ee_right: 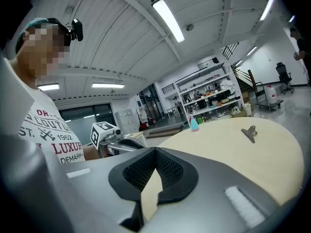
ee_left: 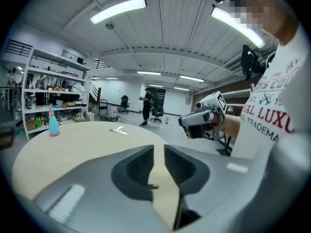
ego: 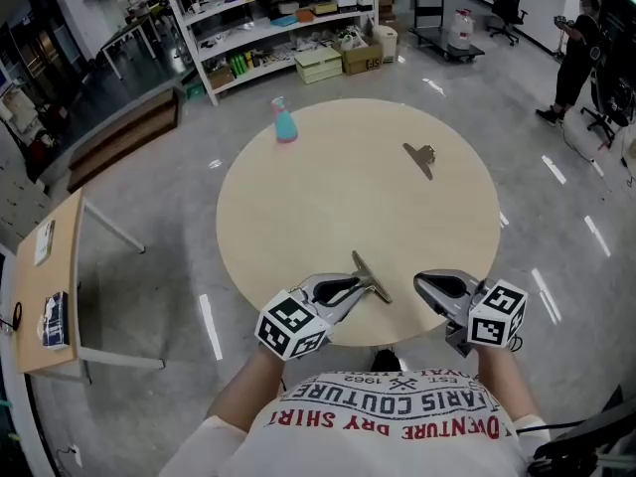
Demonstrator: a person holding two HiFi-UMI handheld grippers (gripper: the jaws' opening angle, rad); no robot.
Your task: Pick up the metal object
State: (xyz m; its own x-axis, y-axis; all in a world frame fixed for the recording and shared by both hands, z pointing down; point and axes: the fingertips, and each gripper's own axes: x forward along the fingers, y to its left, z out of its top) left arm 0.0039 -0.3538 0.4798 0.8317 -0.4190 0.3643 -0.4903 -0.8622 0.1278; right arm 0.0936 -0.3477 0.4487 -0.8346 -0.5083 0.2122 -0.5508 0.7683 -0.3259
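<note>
My left claw [ego: 365, 287], jaws barely parted, rests against the thin grey metal object [ego: 360, 263], placed to pinch it; my right claw [ego: 419, 283], clenched on nothing, waits alongside.

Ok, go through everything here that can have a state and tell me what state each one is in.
left gripper: jaws slightly apart, tips at the metal object, nothing clearly pinched.
right gripper: jaws together, empty.
metal object: lying flat on the table's near side.
binder clip: lying on the table's far side, untouched.
teal bottle: upright near the far edge.
</note>
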